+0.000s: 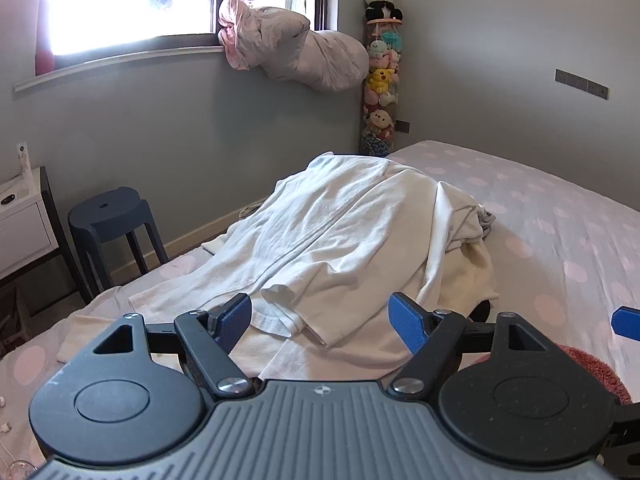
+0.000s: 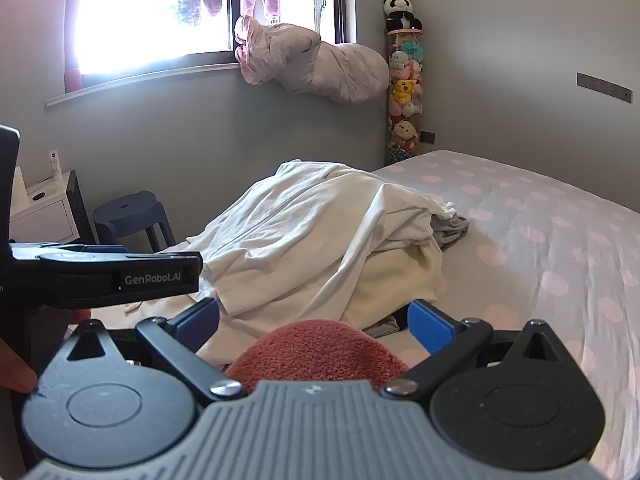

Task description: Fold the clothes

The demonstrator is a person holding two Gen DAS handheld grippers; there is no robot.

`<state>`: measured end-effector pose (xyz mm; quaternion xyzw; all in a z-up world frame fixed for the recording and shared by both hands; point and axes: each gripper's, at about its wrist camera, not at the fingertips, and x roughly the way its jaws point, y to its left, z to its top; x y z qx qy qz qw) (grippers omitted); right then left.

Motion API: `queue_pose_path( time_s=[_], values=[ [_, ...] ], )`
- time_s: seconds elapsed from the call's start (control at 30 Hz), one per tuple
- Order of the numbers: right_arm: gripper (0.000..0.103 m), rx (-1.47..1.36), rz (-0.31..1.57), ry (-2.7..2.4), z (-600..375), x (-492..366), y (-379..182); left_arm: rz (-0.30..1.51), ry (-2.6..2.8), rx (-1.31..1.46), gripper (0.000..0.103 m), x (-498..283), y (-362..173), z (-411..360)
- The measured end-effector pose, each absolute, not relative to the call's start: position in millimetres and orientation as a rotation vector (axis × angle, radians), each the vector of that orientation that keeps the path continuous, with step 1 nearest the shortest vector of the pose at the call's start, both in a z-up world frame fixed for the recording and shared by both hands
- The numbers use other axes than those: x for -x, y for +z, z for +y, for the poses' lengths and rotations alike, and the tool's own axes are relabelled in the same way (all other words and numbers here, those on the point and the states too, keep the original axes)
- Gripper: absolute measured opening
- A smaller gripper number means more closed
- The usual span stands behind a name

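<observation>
The left gripper (image 1: 322,320) is hovering with its fingers spread wide and holding nothing, just short of the near hem of the white garment (image 1: 320,232). The garment is lying on top of a heap of pale clothes (image 2: 320,240) near the left edge of the polka-dot bed (image 2: 540,240). The right gripper (image 2: 316,320) is likewise gaping wide and empty, above a red fluffy cloth (image 2: 316,352). Bare bedsheet is stretching out to the right of the heap. A dark blue stool (image 1: 108,216) is standing off the bed's left edge.
</observation>
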<state>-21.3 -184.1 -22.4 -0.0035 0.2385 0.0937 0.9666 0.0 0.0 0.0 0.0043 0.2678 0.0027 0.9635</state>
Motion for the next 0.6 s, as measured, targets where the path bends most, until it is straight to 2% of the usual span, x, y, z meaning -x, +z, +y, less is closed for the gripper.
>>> queue_pose_path(
  time_s=[0.6],
  values=[
    [0.101, 0.004, 0.477, 0.201, -186.0, 20.9, -24.9, 0.506, 0.009, -0.011, 0.074, 1.8, 8.7, -3.9]
  ],
)
